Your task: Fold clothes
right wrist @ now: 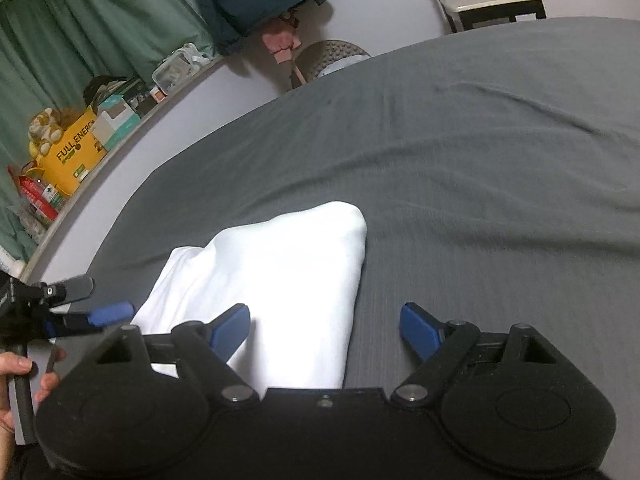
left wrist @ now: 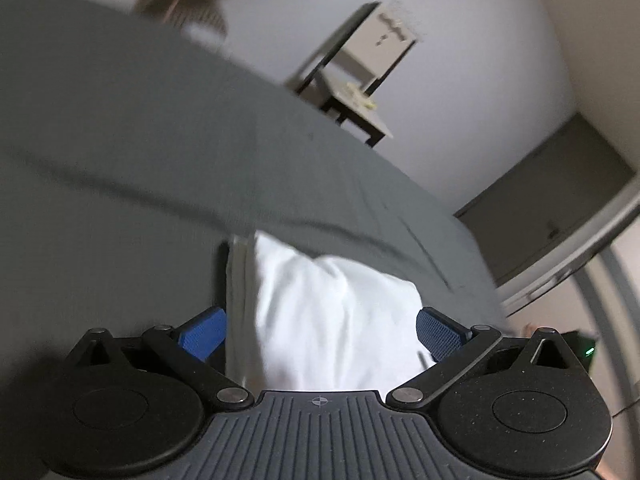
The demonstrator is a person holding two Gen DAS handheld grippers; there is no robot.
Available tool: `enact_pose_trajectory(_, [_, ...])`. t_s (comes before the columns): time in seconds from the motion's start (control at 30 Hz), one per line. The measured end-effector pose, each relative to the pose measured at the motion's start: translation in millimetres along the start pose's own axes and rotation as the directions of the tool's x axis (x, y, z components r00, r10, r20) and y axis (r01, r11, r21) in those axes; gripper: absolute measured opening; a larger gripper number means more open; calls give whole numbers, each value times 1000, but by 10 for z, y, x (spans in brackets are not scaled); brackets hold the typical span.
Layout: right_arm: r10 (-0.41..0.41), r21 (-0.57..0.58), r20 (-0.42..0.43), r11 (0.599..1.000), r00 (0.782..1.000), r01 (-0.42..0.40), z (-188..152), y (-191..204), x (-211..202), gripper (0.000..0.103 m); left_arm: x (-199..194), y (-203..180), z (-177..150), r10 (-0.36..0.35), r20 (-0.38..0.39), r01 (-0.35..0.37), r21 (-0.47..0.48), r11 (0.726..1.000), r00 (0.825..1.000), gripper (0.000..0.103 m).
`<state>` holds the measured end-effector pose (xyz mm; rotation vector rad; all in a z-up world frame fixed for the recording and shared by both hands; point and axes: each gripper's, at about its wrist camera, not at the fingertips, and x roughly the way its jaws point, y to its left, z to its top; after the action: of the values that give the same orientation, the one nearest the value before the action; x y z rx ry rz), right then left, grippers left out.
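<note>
A wide bed covered with a wrinkled grey sheet (right wrist: 460, 152) fills both views, with pale walls behind it, a dark-framed chair with a cream seat (left wrist: 360, 92) at its far side and a green curtain (right wrist: 80, 20) above a cluttered ledge. On the sheet lies a white cloth garment (right wrist: 280, 280), bunched into a soft, rounded heap close to the near edge. The left gripper (left wrist: 322, 330) is spread wide, and its blue-padded fingers (left wrist: 438, 332) stand on either side of the white cloth without pinching it. The right gripper (right wrist: 324, 326) is likewise released, with its left finger over the garment and its right finger above bare sheet. In the right wrist view the left gripper's blue finger sits beside the garment's left edge, with a hand (right wrist: 18, 380) on its handle.
</note>
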<state>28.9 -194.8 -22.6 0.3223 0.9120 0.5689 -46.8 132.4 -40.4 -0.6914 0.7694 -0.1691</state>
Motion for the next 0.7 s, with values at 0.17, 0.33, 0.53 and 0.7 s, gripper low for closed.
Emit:
enact_pose_trajectory(0.17, [13, 9, -22, 1000, 1000, -13, 87, -2, 108, 83, 211, 116, -79, 85, -110, -91, -55, 994, 990, 103])
enact_pose_trajectory(0.33, [53, 14, -53, 999, 997, -52, 182, 8, 238, 81, 405, 191, -221, -19, -236, -11, -126, 992, 972, 103])
enact_pose_trajectory(0.53, [65, -13, -70, 998, 995, -66, 280, 56, 395, 79, 679, 127, -281, -65, -269, 30, -132, 991, 961, 103])
enact_pose_trajectory(0.7, [101, 12, -65, 995, 993, -101, 315, 9, 474, 79, 907, 74, -329, -101, -295, 63, -136, 989, 950, 103])
